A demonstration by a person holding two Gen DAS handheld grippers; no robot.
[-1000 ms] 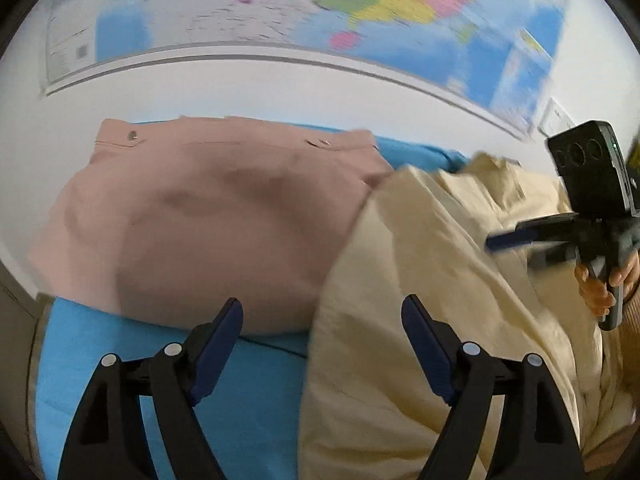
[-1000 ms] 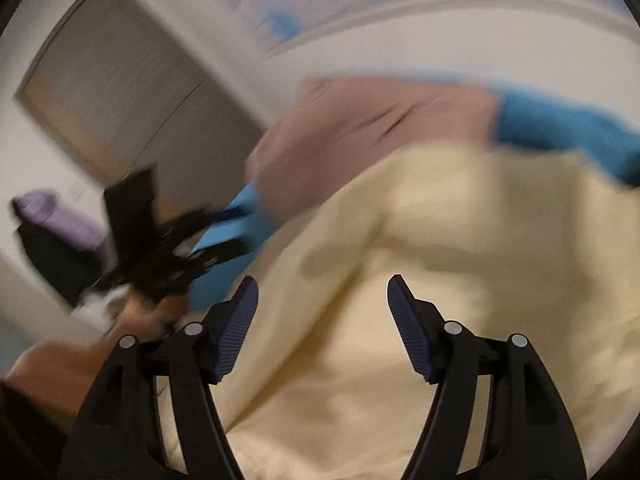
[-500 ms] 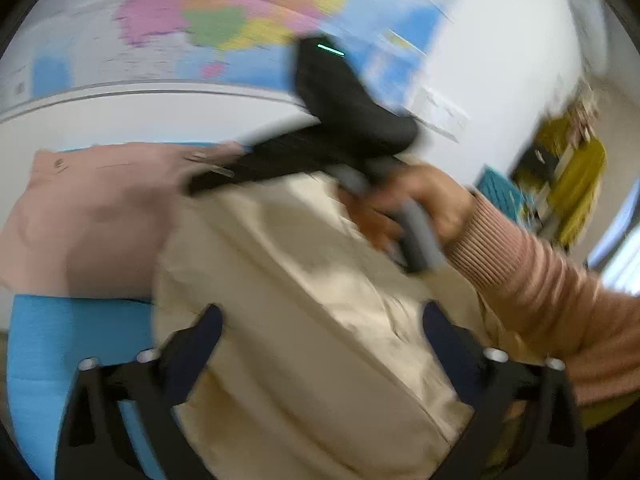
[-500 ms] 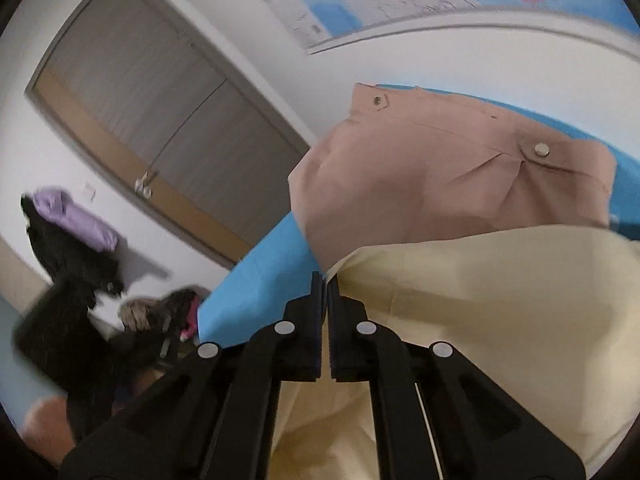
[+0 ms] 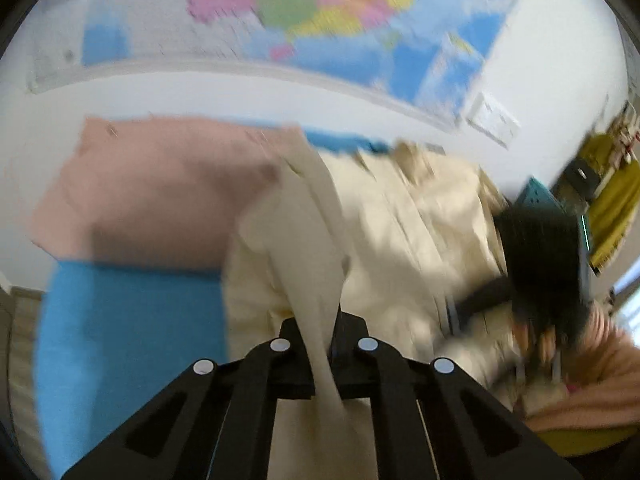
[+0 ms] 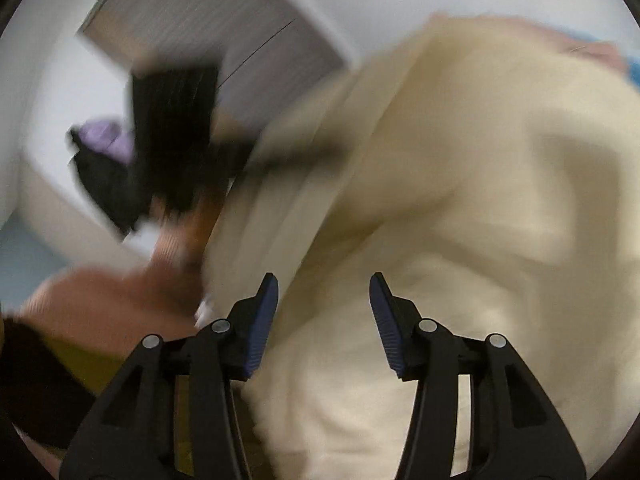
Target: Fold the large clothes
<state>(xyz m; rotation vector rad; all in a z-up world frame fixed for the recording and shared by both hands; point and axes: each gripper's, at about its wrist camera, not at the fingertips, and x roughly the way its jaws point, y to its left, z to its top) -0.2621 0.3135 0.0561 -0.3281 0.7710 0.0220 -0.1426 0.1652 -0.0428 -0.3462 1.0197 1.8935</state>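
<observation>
A large cream garment point(image 5: 400, 220) lies crumpled on a blue surface point(image 5: 132, 320). My left gripper point(image 5: 322, 332) is shut on a raised fold of this cream cloth, which runs up from between the jaws. The right gripper shows blurred at the right of the left wrist view point(image 5: 536, 276), held by a hand in a pink sleeve. In the right wrist view my right gripper point(image 6: 324, 300) hangs over the cream garment point(image 6: 480, 200); its jaws are opening and no cloth is pinched between them. The left gripper point(image 6: 180, 136) appears there as a dark blur at upper left.
A folded pink garment point(image 5: 160, 184) lies on the blue surface, to the left of and behind the cream one. A wall map point(image 5: 300, 12) hangs behind. A grey door point(image 6: 224, 28) and dark and purple clothes point(image 6: 104, 148) stand at the left in the right wrist view.
My left gripper went from wide open to shut on a cream fold and lifted it. My right gripper, shut half a second ago, has opened and swung across to the right side of the garment.
</observation>
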